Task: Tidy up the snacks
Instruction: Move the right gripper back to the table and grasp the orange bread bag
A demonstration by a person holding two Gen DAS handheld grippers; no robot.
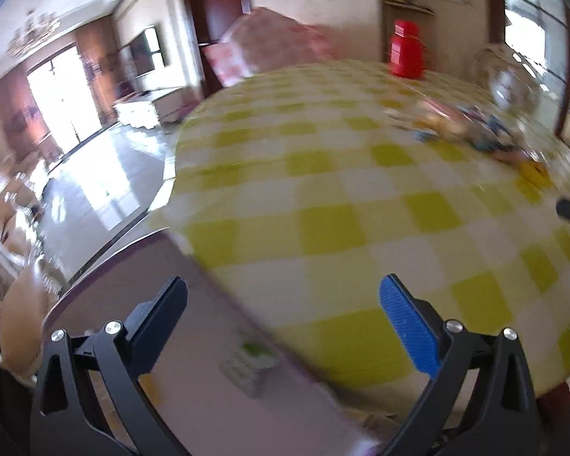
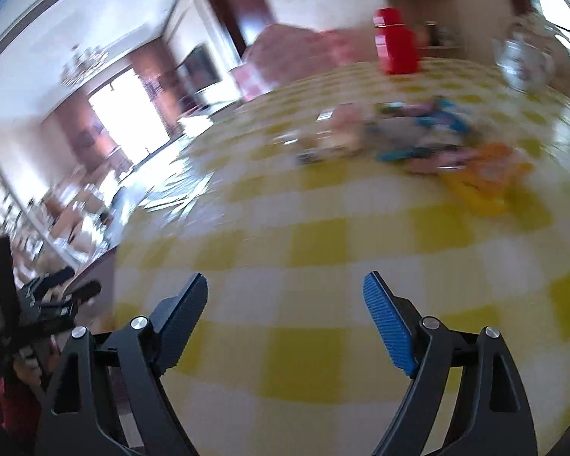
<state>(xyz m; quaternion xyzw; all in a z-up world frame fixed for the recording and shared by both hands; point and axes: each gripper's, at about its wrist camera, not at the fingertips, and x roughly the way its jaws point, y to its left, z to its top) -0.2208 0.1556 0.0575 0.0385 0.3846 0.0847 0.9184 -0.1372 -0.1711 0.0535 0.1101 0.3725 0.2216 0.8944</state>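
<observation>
Both views are motion-blurred. Left claw [image 1: 283, 311] has its jaws wide apart, nothing between them, hanging over the near edge of the tabletop [image 1: 323, 197] with its yellow-and-white check cloth. Right claw [image 2: 285, 304] is also spread wide and empty, over the cloth further in.

The snacks [image 2: 410, 140] sit in a loose heap on the far right part of the tabletop, well apart from both claws: small packets in blue, pink, orange and yellow, overlapping. Individual packets too blurred to count. In the left view the same heap [image 1: 471, 125] lies off to the right.

Behind the heap: a red canister [image 2: 395, 41] and a pale teapot [image 2: 524, 60], both standing apart from the packets.

Handling, as a guess: packets look like light, thin, soft wrappers, probably glossy and slippery, contents likely crushable. Best taken by a flat sealed edge or corner sticking out of the heap, with gentle closing. Orange-yellow packet [image 2: 486, 182] at the near edge looks easiest to reach first. Risk: dragging neighbours along.
</observation>
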